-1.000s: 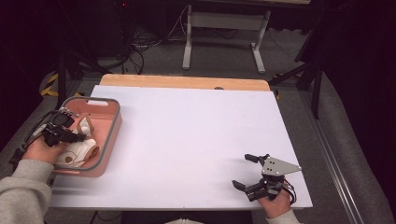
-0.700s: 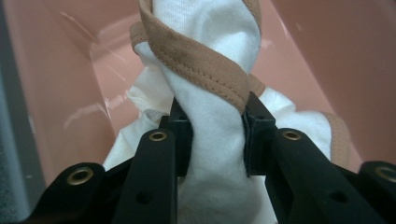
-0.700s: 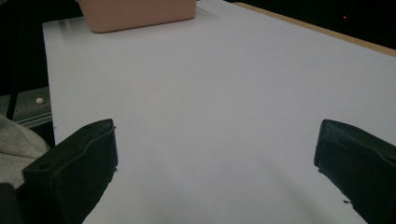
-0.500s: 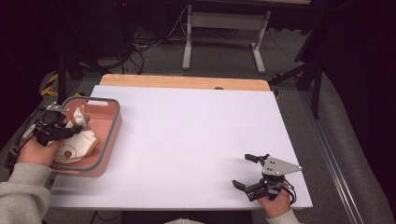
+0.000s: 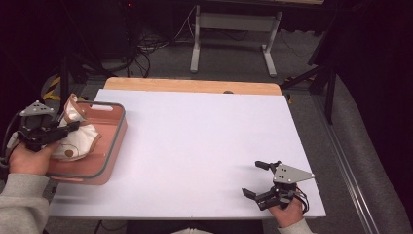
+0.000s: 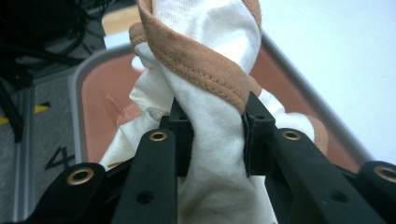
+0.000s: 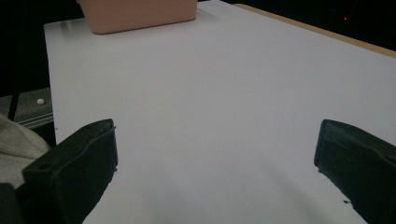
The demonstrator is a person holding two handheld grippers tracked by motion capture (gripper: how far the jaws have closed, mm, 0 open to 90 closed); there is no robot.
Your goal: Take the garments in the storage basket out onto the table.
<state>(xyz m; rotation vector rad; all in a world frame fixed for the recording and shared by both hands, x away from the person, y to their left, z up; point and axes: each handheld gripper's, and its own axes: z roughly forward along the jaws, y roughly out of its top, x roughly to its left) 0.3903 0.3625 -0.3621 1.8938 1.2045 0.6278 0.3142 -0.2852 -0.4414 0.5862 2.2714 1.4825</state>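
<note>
A white cloth garment with tan-brown trim (image 5: pixel 73 134) lies bunched in a pink tray (image 5: pixel 112 141) with a grey rim at the table's left edge. My left gripper (image 5: pixel 65 127) is shut on the cloth and holds part of it raised above the tray. Up close, the two black jaws pinch a twisted fold of the cloth (image 6: pixel 215 121), and its trimmed edge (image 6: pixel 196 60) curls over them. My right gripper (image 5: pixel 256 179) rests near the table's front right corner, open, with nothing between its fingers (image 7: pixel 79 163).
The white tabletop (image 5: pixel 204 146) spreads between the tray and my right gripper, with a wooden strip (image 5: pixel 190 85) along its far edge. The pink tray's wall (image 7: pixel 140 14) shows far off in the right gripper view. Cables and a metal stand (image 5: pixel 234 29) sit on the floor beyond.
My left gripper has drawn back toward the tray's near left side and lifted the cloth, whose top now stands above the tray. The right gripper has stayed still.
</note>
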